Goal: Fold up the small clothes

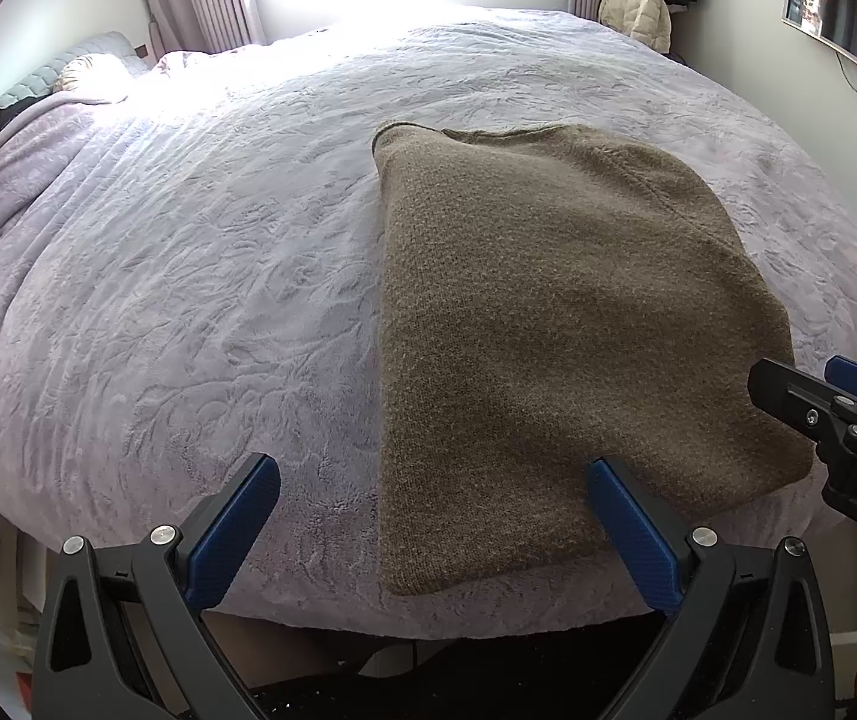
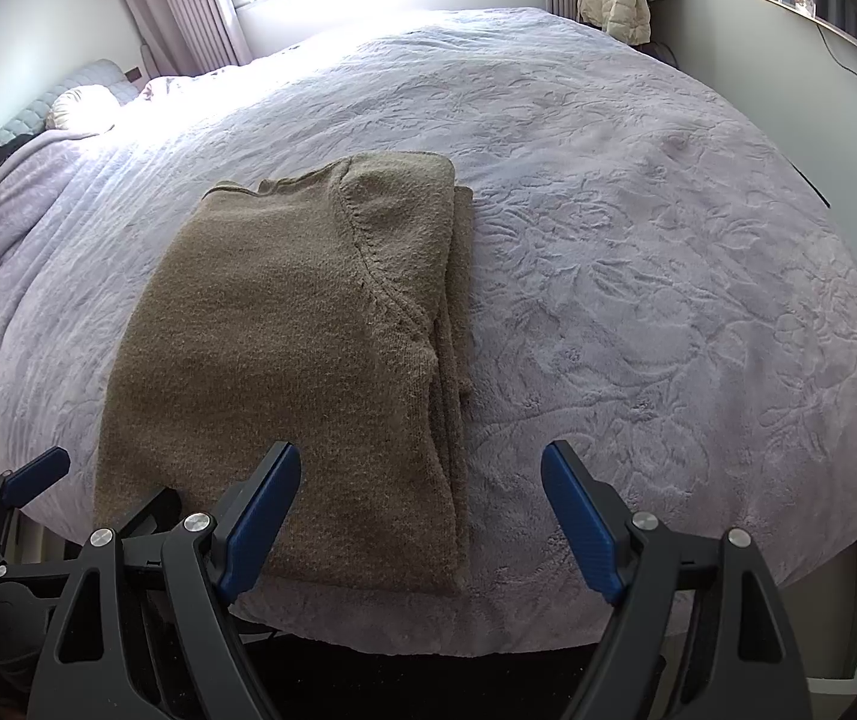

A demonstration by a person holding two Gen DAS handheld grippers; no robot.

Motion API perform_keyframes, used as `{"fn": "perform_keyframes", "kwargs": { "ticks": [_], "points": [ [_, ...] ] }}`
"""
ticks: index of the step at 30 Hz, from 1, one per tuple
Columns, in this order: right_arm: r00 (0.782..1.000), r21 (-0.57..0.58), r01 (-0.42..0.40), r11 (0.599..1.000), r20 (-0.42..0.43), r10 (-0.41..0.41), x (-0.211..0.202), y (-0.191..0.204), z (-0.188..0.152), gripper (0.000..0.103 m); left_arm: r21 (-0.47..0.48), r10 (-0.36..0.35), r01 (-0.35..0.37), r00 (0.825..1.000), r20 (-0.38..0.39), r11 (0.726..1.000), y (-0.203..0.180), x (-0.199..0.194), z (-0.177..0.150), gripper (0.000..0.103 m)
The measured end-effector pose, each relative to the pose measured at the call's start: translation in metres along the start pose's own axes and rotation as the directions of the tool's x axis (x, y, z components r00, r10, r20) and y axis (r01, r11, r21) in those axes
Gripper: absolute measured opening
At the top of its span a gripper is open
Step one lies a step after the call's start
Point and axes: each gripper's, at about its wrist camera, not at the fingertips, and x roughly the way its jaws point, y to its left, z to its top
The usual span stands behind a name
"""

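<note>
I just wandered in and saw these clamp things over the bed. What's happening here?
A person is folding clothes using handheld tongs, one in each hand. A brown knitted sweater lies on the pale lilac plush bedspread, already folded into a long narrow shape with a sleeve tucked in. Both the left tongs and the right tongs are open near the sweater's near end, gripping nothing.

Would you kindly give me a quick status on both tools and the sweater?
Left tool open, empty. Right tool open, empty. Brown sweater folded lengthwise on bed, near edge. Nothing in the way.
</note>
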Motion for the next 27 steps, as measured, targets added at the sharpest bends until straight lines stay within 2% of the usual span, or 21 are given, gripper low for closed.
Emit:
{"fn": "perform_keyframes", "kwargs": {
  "ticks": [20, 27],
  "points": [
    [1.000, -0.014, 0.026, 1.000, 0.002, -0.026, -0.0045, 0.0032, -0.0011, 0.085, -0.013, -0.013, 0.013, 1.000, 0.010, 1.000, 0.0002, -0.0009, 0.0013, 0.103],
    [0.999, -0.014, 0.034, 0.999, 0.001, -0.034, -0.0055, 0.0045, -0.0015, 0.085, -0.017, -0.031, 0.032, 0.998, 0.050, 0.999, 0.0017, -0.0062, 0.0020, 0.103]
  ]
}}
